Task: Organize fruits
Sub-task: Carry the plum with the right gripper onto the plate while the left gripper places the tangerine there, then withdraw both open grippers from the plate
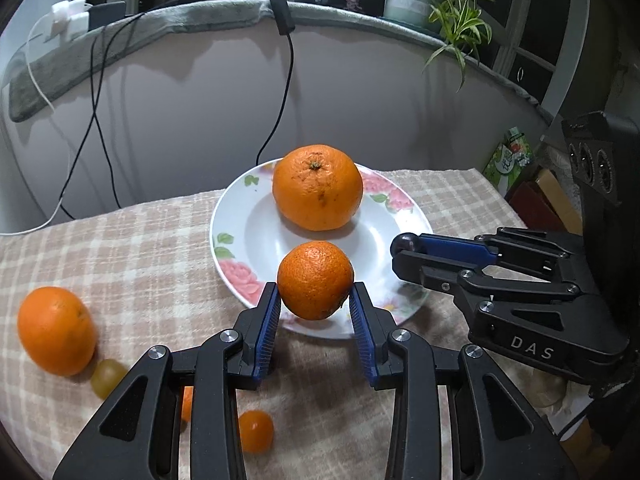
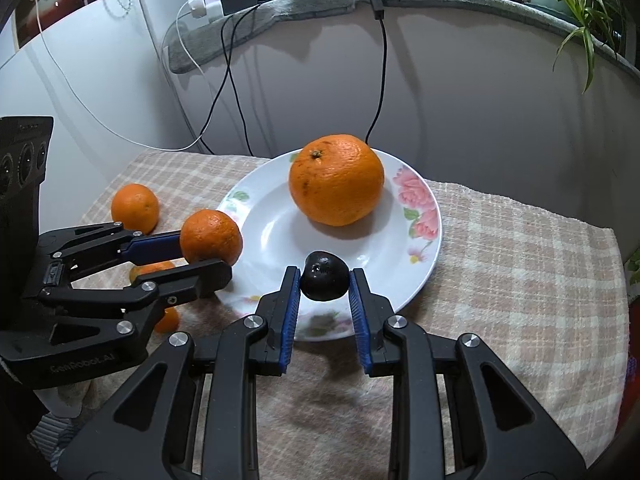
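Note:
A white flowered plate (image 1: 236, 248) (image 2: 272, 216) holds one large orange (image 1: 317, 187) (image 2: 336, 179). My left gripper (image 1: 315, 300) (image 2: 218, 256) is shut on a smaller orange (image 1: 315, 278) (image 2: 211, 236) held over the plate's near-left rim. My right gripper (image 2: 325, 280) (image 1: 404, 250) is shut on a small dark fruit (image 2: 325, 275) (image 1: 405, 243) above the plate's near edge. Another orange (image 1: 56, 330) (image 2: 135, 207), a green grape (image 1: 106, 378) and small orange fruits (image 1: 256, 431) (image 2: 168, 320) lie on the cloth at the left.
A beige checked cloth (image 1: 140, 264) (image 2: 520, 264) covers the table, which ends against a white wall. Cables (image 1: 96, 120) (image 2: 376, 92) hang down the wall behind. A potted plant (image 1: 436, 4) stands on the ledge. Boxes (image 1: 532, 192) lie beyond the table's right edge.

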Available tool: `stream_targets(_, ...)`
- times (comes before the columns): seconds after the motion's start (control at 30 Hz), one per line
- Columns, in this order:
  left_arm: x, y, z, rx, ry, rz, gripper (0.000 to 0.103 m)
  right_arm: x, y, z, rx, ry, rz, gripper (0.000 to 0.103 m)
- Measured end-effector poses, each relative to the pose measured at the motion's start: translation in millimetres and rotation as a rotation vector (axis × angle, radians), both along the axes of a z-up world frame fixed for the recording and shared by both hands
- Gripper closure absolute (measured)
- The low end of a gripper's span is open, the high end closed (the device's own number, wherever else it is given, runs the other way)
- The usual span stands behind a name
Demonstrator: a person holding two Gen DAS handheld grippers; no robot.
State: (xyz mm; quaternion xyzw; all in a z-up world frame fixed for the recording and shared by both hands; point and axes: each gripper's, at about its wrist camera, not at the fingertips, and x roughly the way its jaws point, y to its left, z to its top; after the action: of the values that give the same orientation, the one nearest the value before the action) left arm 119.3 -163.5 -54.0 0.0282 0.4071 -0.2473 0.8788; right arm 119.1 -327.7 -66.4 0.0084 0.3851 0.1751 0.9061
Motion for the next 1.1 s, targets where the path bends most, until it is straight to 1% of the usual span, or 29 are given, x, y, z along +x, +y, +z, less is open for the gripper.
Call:
stream_targets(0.27, 6, -5, -7, 0.019, 0.014, 0.006, 0.069, 6, 1, -4, -0.012, 0.006, 0.007, 0.077)
stream_targets(0.6, 6, -6, -6, 0.032, 0.011, 0.002, 0.068, 10, 3, -7, -0.018, 0.008, 0.012, 0.077)
stream_targets(0.63, 6, -6, -6, 0.033, 0.010, 0.004, 0.066, 10, 3, -6, -0.017, 0.009, 0.012, 0.077)
stream_targets(0.67, 6, -5, -5, 0.032, 0.007, 0.005, 0.059, 10, 3, -6, -0.019, 0.009, 0.012, 0.077)
stream_targets(0.7, 5, -5, -4, 0.029, 0.004, 0.006, 0.055, 9, 3, -6, -0.021, 0.008, 0.008, 0.077)
stream_targets(0.73, 5, -4, -3, 0.027, -0.001, 0.008, 0.052, 9, 2, -6, -0.023, 0.007, 0.006, 0.075)
stream_targets(0.8, 5, -3, -1, 0.026, -0.003, 0.011, 0.052, 8, 1, -4, -0.025, 0.000, -0.001, 0.056)
stream_targets(0.83, 4, -2, 0, 0.026, -0.005, 0.013, 0.052, 7, 1, -4, -0.025, -0.005, -0.006, 0.052)
stream_targets(1.1, -3, 11, 6, 0.009, -0.010, 0.034, 0.052, 0, -3, 3, -0.017, -0.019, -0.023, 0.050)
